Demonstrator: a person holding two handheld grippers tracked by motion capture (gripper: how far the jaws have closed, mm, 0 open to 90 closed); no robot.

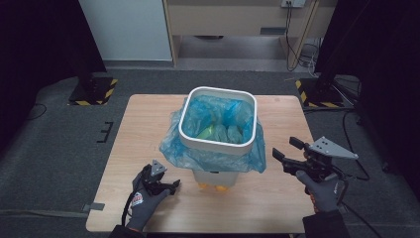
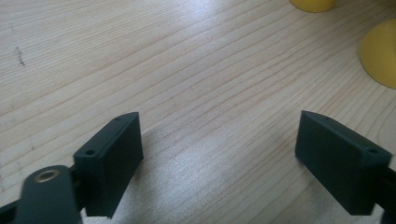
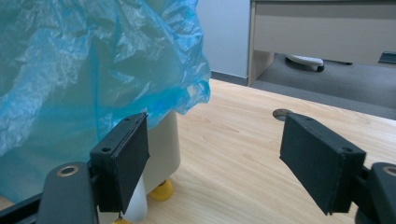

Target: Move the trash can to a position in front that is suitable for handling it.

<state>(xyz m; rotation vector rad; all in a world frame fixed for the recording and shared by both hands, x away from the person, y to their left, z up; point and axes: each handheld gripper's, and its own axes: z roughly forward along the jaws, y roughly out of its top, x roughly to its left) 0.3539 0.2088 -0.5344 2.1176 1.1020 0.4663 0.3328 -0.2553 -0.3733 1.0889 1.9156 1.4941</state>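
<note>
A white bin (image 1: 213, 144) stands mid-table on small yellow feet (image 1: 213, 187), lined with a blue plastic bag (image 1: 174, 146) that hangs over its rim. Something yellow-green (image 1: 208, 132) lies inside. My left gripper (image 1: 173, 186) is low over the wood, near the bin's front left, jaws open and empty. In the left gripper view the left gripper (image 2: 219, 154) frames bare wood, with the yellow feet (image 2: 380, 53) at the upper right. My right gripper (image 1: 284, 147) is held to the right of the bin, open and empty. In the right gripper view the right gripper (image 3: 215, 154) faces the bag (image 3: 84, 70) and the bin's wall (image 3: 164, 147).
The wooden table (image 1: 143, 119) has bare room left and right of the bin. Black stands with hazard-striped bases sit on the floor at back left (image 1: 94, 90) and back right (image 1: 322, 93). A cabinet (image 1: 233, 17) and cables lie beyond.
</note>
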